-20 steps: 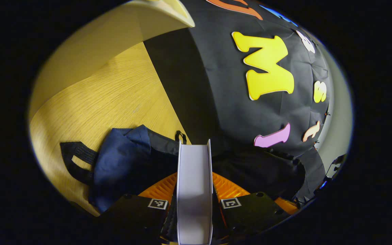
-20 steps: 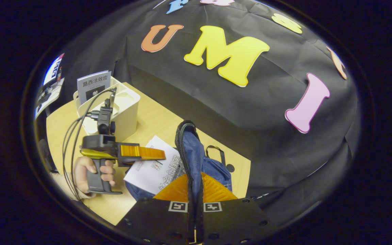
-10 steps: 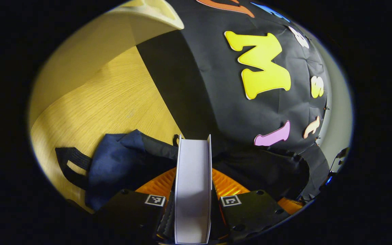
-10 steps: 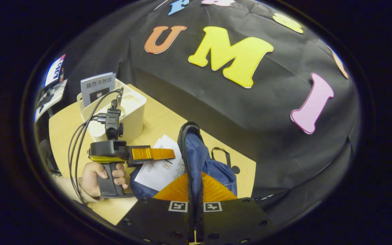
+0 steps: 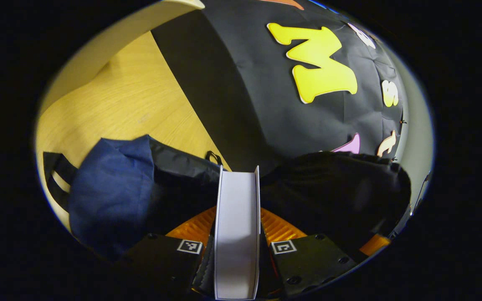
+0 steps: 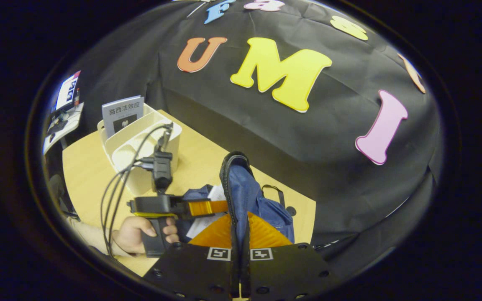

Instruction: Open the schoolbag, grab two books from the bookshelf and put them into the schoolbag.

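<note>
My left gripper is shut on a white book, held edge-on between its fingers. The book's front end points into the dark opening of the blue schoolbag. In the right gripper view, my right gripper is shut on the schoolbag's black zipper rim and holds it up. There the left gripper, held by a hand, reaches into the bag, and only a white strip of the book shows. A second book stands in the white bookshelf.
The bag lies on a wooden table near its back edge, against the black cloth wall. The bookshelf stands to the left of the bag. Black straps trail from the bag. Cables hang from the left gripper.
The left gripper has moved forward and down with the book, pushing it into the bag, so less of its cover shows. The right gripper still holds the rim up.
</note>
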A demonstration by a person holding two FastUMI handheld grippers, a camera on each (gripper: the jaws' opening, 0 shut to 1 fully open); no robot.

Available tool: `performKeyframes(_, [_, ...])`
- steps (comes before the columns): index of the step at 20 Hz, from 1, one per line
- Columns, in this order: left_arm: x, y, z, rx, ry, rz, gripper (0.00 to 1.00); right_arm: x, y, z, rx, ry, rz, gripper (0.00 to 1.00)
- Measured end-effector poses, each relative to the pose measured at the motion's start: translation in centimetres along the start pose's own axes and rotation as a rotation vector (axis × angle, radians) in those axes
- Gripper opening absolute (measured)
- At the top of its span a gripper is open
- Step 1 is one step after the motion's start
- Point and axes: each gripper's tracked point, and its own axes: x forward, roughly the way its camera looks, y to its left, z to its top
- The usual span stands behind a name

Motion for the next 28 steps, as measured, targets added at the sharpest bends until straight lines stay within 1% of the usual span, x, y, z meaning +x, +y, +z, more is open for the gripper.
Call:
performKeyframes(1, [1.0,-0.1,-1.1,-0.005,0.023,-0.004,0.46,0.1,0.2,0.2,-0.003,-0.004,0.004,0.02])
performKeyframes(2, [1.4,-0.2,-1.5,-0.006,0.012,-0.009,0.46,0.2,-0.1,0.0,-0.012,0.002,-0.011,0.02])
performKeyframes(4, [2.6,-0.3,-1.0,0.001,-0.009,-0.018,0.46,0.6,-0.6,0.1,-0.004,-0.006,-0.02,0.02])
performKeyframes(5, [2.9,0.4,-0.8,0.024,-0.02,0.018,0.47,0.6,-1.0,0.0,0.011,-0.007,-0.02,0.02])
performKeyframes(6, [3.5,1.9,-0.7,0.062,-0.019,0.086,0.47,0.7,-1.0,-0.2,0.018,-0.005,-0.013,0.02])
performKeyframes(7, [2.9,3.5,-0.7,0.105,-0.007,0.155,0.53,0.7,-1.2,-0.6,0.026,0.004,-0.01,0.02])
performKeyframes(8, [2.4,4.7,-0.9,0.128,0.008,0.198,0.76,0.8,-1.3,-0.7,0.034,0.003,-0.006,0.02])
performKeyframes(9, [2.2,5.8,-1.1,0.155,0.025,0.236,0.89,0.8,-1.3,-0.7,0.042,0.001,-0.004,0.02])
performKeyframes(10, [1.8,6.1,-0.7,0.173,0.028,0.259,0.79,0.8,-1.3,-0.8,0.05,-0.002,0.001,0.02])
performKeyframes(11, [1.0,6.4,-0.2,0.199,0.022,0.286,0.82,0.8,-1.3,-0.8,0.053,-0.007,-0.002,0.02])
performKeyframes(12, [0.2,6.1,0.5,0.215,0.018,0.291,0.84,0.8,-1.5,-0.9,0.058,-0.01,-0.005,0.02])
performKeyframes(13, [-0.3,5.6,0.9,0.218,0.012,0.28,0.85,0.7,-1.6,-0.9,0.066,-0.011,-0.006,0.02])
performKeyframes(14, [-1.1,5.0,1.4,0.231,0.004,0.278,0.98,0.7,-1.7,-1.1,0.075,-0.011,-0.006,0.02])
performKeyframes(15, [-2.1,4.5,2.5,0.266,-0.026,0.294,0.87,0.5,-1.8,-1.3,0.084,-0.013,-0.005,0.02])
performKeyframes(17, [-3.6,2.2,3.2,0.354,-0.049,0.283,0.87,0.0,-2.2,-1.7,0.106,-0.025,-0.004,0.02])
performKeyframes(18, [-4.5,1.0,3.3,0.403,-0.048,0.273,0.87,-0.3,-2.5,-1.9,0.113,-0.034,-0.007,0.0])
performKeyframes(20, [-6.7,-1.5,4.0,0.531,-0.053,0.271,0.87,-0.7,-3.1,-2.5,0.138,-0.045,-0.009,0.02])
performKeyframes(22, [-9.3,-3.4,5.9,0.683,-0.074,0.298,0.88,-0.8,-3.7,-2.8,0.172,-0.058,-0.005,0.02])
performKeyframes(24, [-12.5,-4.4,8.8,0.797,-0.084,0.366,0.91,-0.8,-4.0,-3.2,0.197,-0.063,0.006,0.02])
performKeyframes(26, [-15.7,-4.7,11.7,0.9,-0.08,0.46,0.91,-0.9,-4.1,-3.4,0.209,-0.068,0.017,0.02])
performKeyframes(28, [-19.0,-4.9,15.5,0.985,-0.115,0.552,0.92,-1.0,-4.1,-3.3,0.208,-0.079,0.025,0.02])
